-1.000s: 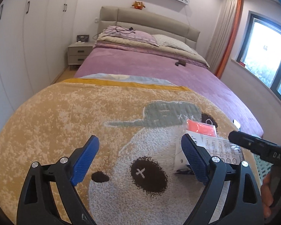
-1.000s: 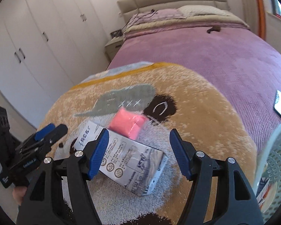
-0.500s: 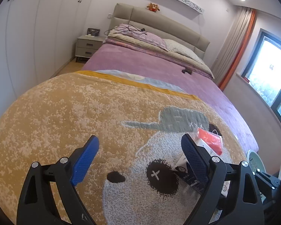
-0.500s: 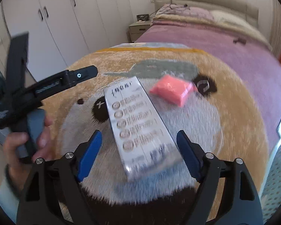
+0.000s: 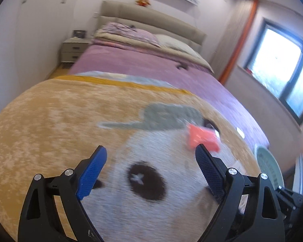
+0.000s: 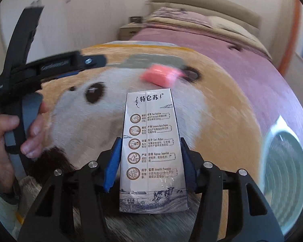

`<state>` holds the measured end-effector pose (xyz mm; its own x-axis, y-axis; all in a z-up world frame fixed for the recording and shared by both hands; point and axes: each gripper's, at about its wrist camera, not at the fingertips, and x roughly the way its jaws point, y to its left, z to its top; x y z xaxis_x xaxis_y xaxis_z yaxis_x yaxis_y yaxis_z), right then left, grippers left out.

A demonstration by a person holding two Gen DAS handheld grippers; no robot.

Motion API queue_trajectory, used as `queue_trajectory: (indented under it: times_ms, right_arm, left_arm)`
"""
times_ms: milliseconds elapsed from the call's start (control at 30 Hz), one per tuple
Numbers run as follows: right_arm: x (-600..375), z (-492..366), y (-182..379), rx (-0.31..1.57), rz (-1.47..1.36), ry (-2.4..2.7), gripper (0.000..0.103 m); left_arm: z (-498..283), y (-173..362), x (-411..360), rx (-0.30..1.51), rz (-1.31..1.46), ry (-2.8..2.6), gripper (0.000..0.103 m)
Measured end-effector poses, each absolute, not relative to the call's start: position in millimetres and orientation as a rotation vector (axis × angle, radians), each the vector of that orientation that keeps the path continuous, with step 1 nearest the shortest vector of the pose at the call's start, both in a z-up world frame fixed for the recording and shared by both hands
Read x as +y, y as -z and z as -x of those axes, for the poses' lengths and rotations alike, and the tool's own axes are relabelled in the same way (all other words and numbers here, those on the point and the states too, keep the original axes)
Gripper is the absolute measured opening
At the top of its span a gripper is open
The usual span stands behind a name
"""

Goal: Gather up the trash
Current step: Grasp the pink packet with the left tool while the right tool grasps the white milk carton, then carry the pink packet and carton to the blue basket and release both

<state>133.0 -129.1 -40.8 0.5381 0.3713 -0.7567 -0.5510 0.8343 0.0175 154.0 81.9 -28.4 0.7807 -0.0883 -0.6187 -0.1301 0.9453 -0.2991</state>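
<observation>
Between the left gripper (image 5: 149, 168) and the far headboard lies the bear-patterned blanket (image 5: 50, 121), spread over the near end of the bed (image 5: 151, 68). Its blue fingers (image 5: 92, 173) stand wide apart with nothing between them. A pink packet (image 5: 202, 138) rests on the blanket just beyond the right-hand finger, and at the right edge the rim of a pale green basket (image 5: 269, 165) shows beside the bed — what it holds cannot be told from here.

On the right wrist view, the right gripper (image 6: 150, 161) has a milk carton (image 6: 151, 145) between its fingers, which are closing on its two long sides; the blue pads look to be touching it. The carton lies lengthwise along the gripper, its far end pointing at the pink packet, which lies just past it on the blanket. To do this step well, the grip should finish square on the flat sides — firm enough to hold, not so hard that the carton buckles — before it is lifted toward the basket at the right. That basket's ribbed inside is blurred; no contents can be made out. At left, a hand (image 6: 12, 139) holds the other gripper's handle.
</observation>
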Motion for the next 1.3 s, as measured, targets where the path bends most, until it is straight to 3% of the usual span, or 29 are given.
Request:
queue_trajectory:
  times_ms: [200, 533, 600, 667, 700, 767, 1000, 1300]
  right_arm:
    - [-179, -162, 39, 0.851, 0.130, -0.316, 0.052]
    - [-204, -188, 42, 0.841, 0.001, -0.268, 0.052]
    - [-205, -188, 39, 0.833, 0.000, -0.268, 0.052]
    - [-206, -187, 36, 0.821, -0.003, -0.270, 0.052]
    - [-206, -186, 34, 0.814, -0.003, -0.268, 0.052]
    - [-211, -182, 29, 0.793, -0.003, -0.260, 0.052]
    - [-245, -166, 3, 0.707, -0.050, -0.229, 0.052]
    - [-319, -164, -25, 0.631, -0.118, -0.070, 0.052]
  left_arm:
    - [-185, 23, 36, 0.823, 0.307, 0.168, 0.086]
    - [-236, 42, 0, 0.869, 0.200, 0.096, 0.085]
    - [-242, 47, -7, 0.881, 0.156, 0.069, 0.073]
    - [-242, 49, -11, 0.873, 0.123, 0.051, 0.069]
    - [-241, 49, -13, 0.866, 0.101, 0.044, 0.060]
    - [-239, 48, -17, 0.854, 0.064, 0.042, 0.056]
    - [-219, 18, -43, 0.751, 0.057, 0.124, 0.053]
    - [-206, -23, -134, 0.663, 0.034, 0.322, 0.053]
